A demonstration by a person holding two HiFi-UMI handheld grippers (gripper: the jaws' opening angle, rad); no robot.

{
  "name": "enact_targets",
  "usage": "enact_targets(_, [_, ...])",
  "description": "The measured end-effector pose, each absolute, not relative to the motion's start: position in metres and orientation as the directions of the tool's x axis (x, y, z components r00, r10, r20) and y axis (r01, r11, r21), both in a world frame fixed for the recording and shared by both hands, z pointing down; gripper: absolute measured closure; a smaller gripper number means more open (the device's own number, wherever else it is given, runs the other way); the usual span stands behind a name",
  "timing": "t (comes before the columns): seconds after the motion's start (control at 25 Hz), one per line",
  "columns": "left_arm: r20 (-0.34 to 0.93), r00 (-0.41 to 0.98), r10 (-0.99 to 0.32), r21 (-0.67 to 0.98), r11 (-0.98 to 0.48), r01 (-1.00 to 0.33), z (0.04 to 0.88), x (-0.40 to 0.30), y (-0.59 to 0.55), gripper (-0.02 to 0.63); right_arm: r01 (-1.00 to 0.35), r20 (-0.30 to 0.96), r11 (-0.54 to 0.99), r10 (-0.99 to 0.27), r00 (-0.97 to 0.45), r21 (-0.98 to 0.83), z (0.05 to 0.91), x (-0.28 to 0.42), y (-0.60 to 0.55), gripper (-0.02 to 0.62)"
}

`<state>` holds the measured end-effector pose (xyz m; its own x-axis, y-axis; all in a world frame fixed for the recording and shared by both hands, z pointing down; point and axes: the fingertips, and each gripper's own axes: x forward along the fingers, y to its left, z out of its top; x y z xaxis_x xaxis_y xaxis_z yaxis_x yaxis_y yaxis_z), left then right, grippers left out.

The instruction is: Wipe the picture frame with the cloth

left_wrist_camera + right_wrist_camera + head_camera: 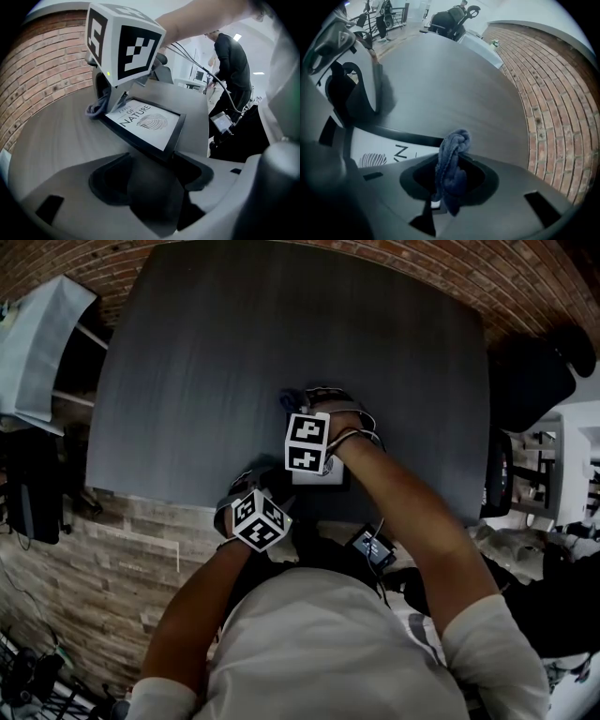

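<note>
The picture frame (145, 124), black-edged with a white print, lies flat on the dark table (187, 381); in the head view only a white patch of the frame (323, 476) shows below a marker cube. My right gripper (450, 176) is shut on a bunched blue cloth (452, 161), which hangs down to the frame (384, 152). The left gripper view shows that cloth (96, 108) touching the frame's far left corner. My left gripper (150, 187) stands open, the frame's near corner just in front of its jaws. In the head view the left gripper (246, 488) sits near the table's front edge.
A black chair (530, 381) stands past the table's right edge. A person in dark clothes (232, 61) stands beyond the table. A pale covered shelf (37, 343) is at the left, and a small device (373, 547) hangs by my body.
</note>
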<state>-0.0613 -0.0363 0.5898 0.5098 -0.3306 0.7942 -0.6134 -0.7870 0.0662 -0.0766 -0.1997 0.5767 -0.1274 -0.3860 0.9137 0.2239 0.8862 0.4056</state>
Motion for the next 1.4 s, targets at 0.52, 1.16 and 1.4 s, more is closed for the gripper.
enact_targets(0.52, [0.79, 0.513, -0.336, 0.065, -0.787, -0.614, 0.591, -0.063, -0.036, 0.314, 0.246, 0.941, 0.909, -0.316, -0.12, 0.337, 0.585, -0.073, -0.148, 0.494])
enact_targets(1.16, [0.79, 0.512, -0.337, 0.066, -0.784, -0.617, 0.59, -0.061, -0.038, 0.313, 0.293, 0.966, 0.921, -0.231, -0.12, 0.256, 0.585, -0.06, -0.09, 0.494])
enact_targets(1.4, [0.788, 0.512, -0.341, 0.064, -0.782, -0.619, 0.591, -0.062, -0.037, 0.313, 0.302, 0.976, 0.932, -0.166, -0.142, 0.203, 0.584, -0.059, -0.064, 0.494])
